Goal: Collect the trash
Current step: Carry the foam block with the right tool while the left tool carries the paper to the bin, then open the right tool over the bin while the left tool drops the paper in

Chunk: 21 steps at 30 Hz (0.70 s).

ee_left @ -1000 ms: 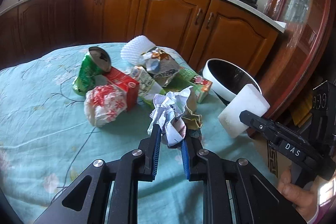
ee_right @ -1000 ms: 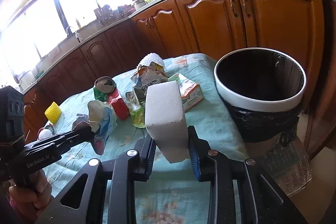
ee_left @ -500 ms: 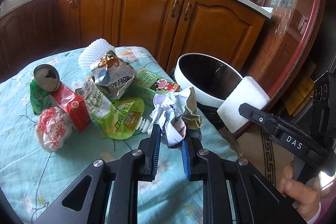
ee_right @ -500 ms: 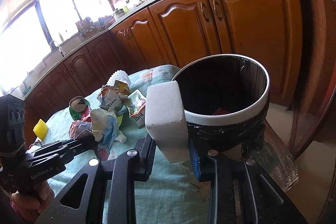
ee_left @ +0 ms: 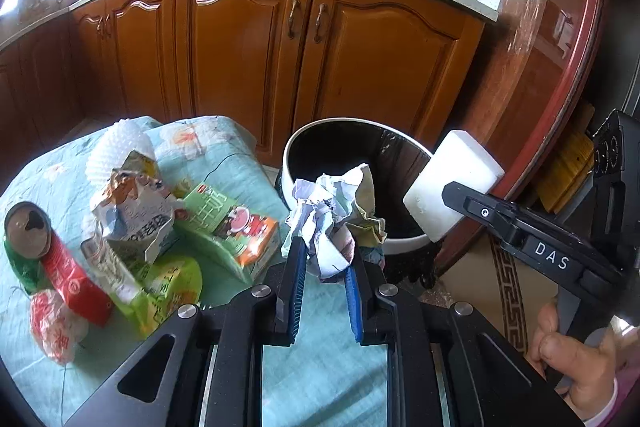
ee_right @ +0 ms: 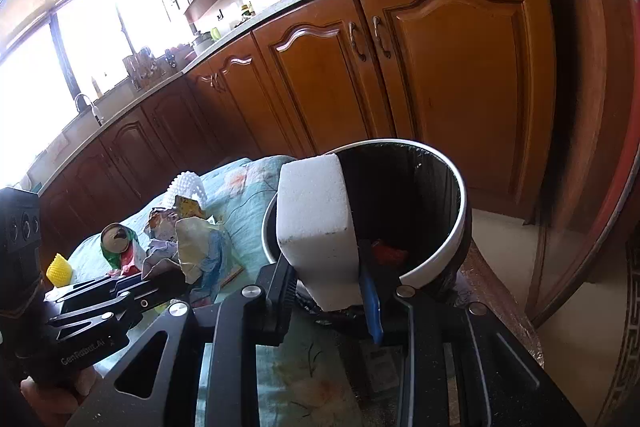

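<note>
My left gripper (ee_left: 322, 261) is shut on a crumpled paper wad (ee_left: 332, 215), held in the air at the table's edge, just before the white-rimmed, black-lined trash bin (ee_left: 286, 163). My right gripper (ee_right: 328, 279) is shut on a white foam block (ee_right: 316, 223), held over the near rim of the bin (ee_right: 460, 211). The block also shows at the right in the left wrist view (ee_left: 452, 183). The wad in the left gripper shows in the right wrist view (ee_right: 188, 247). Something red (ee_right: 388, 251) lies in the bin.
On the teal floral tablecloth (ee_left: 224, 147) lie a green can (ee_left: 24, 231), a red carton (ee_left: 74, 283), a green drink carton (ee_left: 228, 227), a foil bag (ee_left: 132, 211), a white foam net (ee_left: 116, 151) and a green pouch (ee_left: 160, 291). Wooden cabinets (ee_left: 360, 59) stand behind.
Both grippers have moved right toward the bin with their loads. The bin now sits much closer and the foam block hangs over its rim.
</note>
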### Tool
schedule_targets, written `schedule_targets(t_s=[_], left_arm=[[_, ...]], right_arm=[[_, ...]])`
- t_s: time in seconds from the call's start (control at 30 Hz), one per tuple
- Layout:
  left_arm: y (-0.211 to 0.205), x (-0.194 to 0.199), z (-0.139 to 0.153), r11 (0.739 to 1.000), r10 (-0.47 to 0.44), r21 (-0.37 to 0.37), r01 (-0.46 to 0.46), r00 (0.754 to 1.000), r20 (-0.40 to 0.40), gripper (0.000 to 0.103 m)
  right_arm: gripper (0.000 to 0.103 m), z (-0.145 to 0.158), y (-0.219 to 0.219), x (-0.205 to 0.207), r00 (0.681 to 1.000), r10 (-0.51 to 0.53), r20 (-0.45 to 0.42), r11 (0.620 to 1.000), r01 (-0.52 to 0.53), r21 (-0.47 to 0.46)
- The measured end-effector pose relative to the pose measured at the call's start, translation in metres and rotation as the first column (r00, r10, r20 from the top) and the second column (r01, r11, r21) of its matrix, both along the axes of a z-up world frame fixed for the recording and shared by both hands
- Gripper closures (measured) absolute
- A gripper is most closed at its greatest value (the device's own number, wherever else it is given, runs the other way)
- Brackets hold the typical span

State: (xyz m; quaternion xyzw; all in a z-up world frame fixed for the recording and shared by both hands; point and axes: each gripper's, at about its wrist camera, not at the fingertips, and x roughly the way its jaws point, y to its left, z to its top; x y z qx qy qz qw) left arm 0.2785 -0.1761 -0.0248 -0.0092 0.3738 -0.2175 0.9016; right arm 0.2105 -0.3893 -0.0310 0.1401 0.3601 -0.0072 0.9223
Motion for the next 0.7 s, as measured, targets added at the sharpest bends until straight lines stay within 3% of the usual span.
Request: schedule_targets(t_s=[0.7], left_arm=[[-0.069, 0.098, -0.017, 0.997, -0.026, 0.066, 0.029, 0.999, -0.045, 0.085]], right_arm=[[0.073, -0.013, -0.045, 0.056, 0.996, -0.020, -0.087, 0.999, 0.018, -0.029]])
